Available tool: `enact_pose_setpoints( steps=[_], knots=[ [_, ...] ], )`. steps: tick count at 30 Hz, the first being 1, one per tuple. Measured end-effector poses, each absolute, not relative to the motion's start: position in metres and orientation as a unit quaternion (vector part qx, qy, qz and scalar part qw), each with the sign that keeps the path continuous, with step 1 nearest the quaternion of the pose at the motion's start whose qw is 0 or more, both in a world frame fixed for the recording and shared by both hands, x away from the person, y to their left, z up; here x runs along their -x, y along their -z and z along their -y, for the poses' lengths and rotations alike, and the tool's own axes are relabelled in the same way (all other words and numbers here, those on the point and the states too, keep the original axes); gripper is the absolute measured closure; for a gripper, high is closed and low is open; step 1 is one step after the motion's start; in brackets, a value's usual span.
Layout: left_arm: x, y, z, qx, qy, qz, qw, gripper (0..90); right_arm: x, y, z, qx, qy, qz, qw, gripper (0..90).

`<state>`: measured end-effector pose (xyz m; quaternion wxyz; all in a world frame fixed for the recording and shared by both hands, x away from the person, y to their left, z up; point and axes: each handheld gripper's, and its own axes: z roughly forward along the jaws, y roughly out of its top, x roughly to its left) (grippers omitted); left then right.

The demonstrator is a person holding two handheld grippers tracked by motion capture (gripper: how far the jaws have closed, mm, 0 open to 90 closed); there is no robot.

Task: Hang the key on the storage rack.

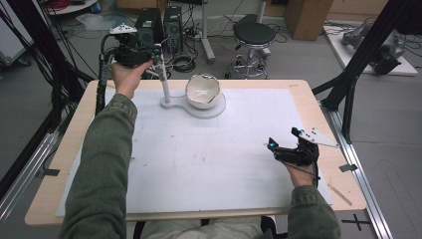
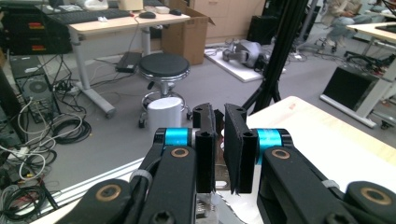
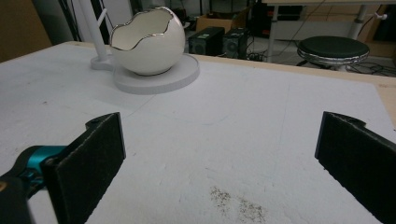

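Observation:
A white egg-shaped bowl [image 1: 202,91] [image 3: 144,44] with a jagged silver rim sits on a round white stand base [image 1: 215,110] [image 3: 159,77] at the table's far middle. A thin white post [image 1: 164,85] [image 3: 95,32] rises from the base's left end. My left gripper [image 1: 157,52] [image 2: 219,149] hovers at the top of that post, jaws shut to a narrow slit; I cannot tell whether anything is pinched. My right gripper [image 1: 271,145] [image 3: 219,140] rests low at the table's right side, wide open and empty, pointing toward the bowl.
A white mat [image 1: 199,159] covers most of the wooden table. Beyond the far edge stand a black stool [image 1: 254,35] [image 2: 164,65] and computer towers [image 1: 159,25] among cables. A black frame strut [image 1: 358,55] slants down at the right.

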<state>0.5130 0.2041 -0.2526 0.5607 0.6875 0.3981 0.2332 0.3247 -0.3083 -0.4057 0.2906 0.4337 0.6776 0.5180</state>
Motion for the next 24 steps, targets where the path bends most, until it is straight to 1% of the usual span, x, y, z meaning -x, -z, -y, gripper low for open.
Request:
enact_pose_setpoints(
  steps=[7,8,9,11,13,14,16,17,18,21,23,24],
  knots=[
    [-0.514,0.26,-0.217,-0.673,-0.222,-0.414,0.572,82.0,-0.325,0.406,0.308,-0.433,-0.516,-0.68,0.289,0.6],
    [-0.513,0.261,-0.219,-0.664,-0.215,-0.418,0.581,79.6,-0.325,0.406,0.308,-0.434,-0.516,-0.68,0.289,0.6],
    [-0.513,0.261,-0.221,-0.657,-0.21,-0.422,0.588,71.3,-0.325,0.406,0.307,-0.434,-0.516,-0.68,0.287,0.6],
    [-0.512,0.263,-0.226,-0.652,-0.185,-0.42,0.604,59.7,-0.325,0.406,0.307,-0.433,-0.515,-0.681,0.288,0.6],
    [-0.511,0.263,-0.229,-0.653,-0.17,-0.42,0.607,51.9,-0.325,0.406,0.307,-0.432,-0.515,-0.682,0.288,0.6],
    [-0.51,0.264,-0.23,-0.652,-0.161,-0.417,0.612,48.9,-0.325,0.406,0.307,-0.433,-0.515,-0.682,0.287,0.6],
    [-0.507,0.265,-0.231,-0.648,-0.16,-0.409,0.622,48.0,-0.325,0.406,0.307,-0.432,-0.515,-0.682,0.287,0.6],
    [-0.505,0.265,-0.232,-0.644,-0.166,-0.408,0.626,40.6,-0.326,0.407,0.306,-0.434,-0.515,-0.681,0.287,0.6],
    [-0.503,0.266,-0.232,-0.641,-0.169,-0.409,0.627,40.6,-0.326,0.407,0.306,-0.434,-0.515,-0.681,0.287,0.6],
    [-0.499,0.268,-0.233,-0.643,-0.171,-0.411,0.623,32.1,-0.326,0.407,0.307,-0.432,-0.514,-0.683,0.288,0.6],
    [-0.497,0.269,-0.234,-0.648,-0.173,-0.408,0.62,28.4,-0.327,0.407,0.306,-0.433,-0.514,-0.683,0.287,0.6],
    [-0.496,0.269,-0.234,-0.648,-0.172,-0.408,0.619,28.4,-0.327,0.407,0.306,-0.433,-0.514,-0.683,0.287,0.6]
  ],
)
